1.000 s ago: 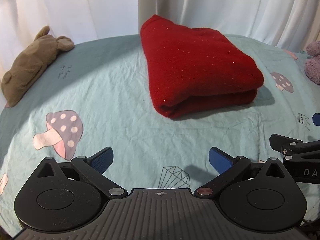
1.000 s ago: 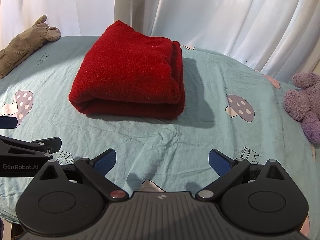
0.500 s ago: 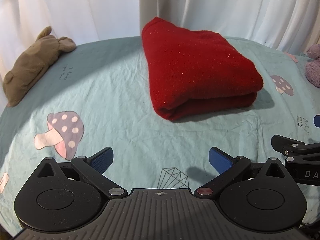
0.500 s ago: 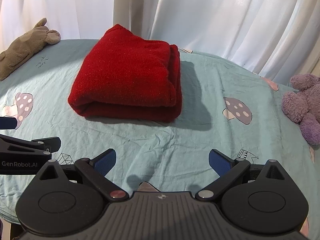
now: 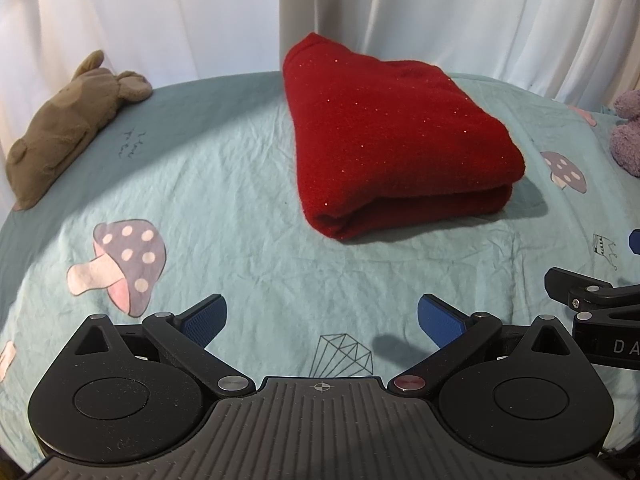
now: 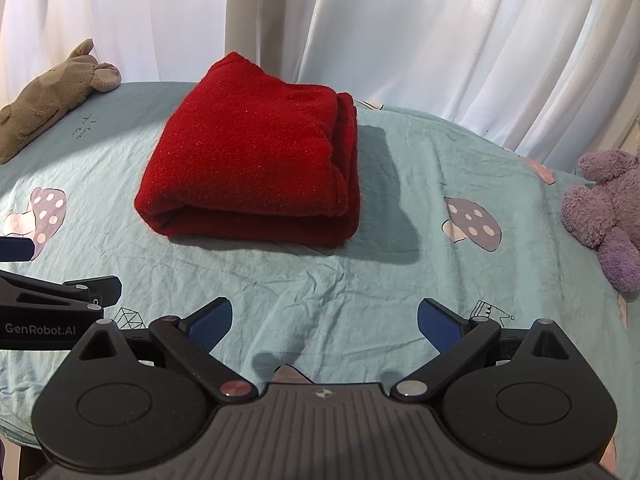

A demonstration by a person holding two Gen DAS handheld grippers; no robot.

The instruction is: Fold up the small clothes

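Left wrist view shows your left gripper point(image 5: 322, 314) and right gripper point(image 6: 324, 314) both spread wide, empty, short of the folded red sweater point(image 5: 396, 136).

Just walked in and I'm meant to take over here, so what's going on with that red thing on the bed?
A person holds a gripper in each hand. The red garment lies folded into a thick bundle on the mushroom-print sheet. The left gripper and the right gripper are both open, hold nothing, and sit short of it. A brown plush and a purple plush lie at the sides.
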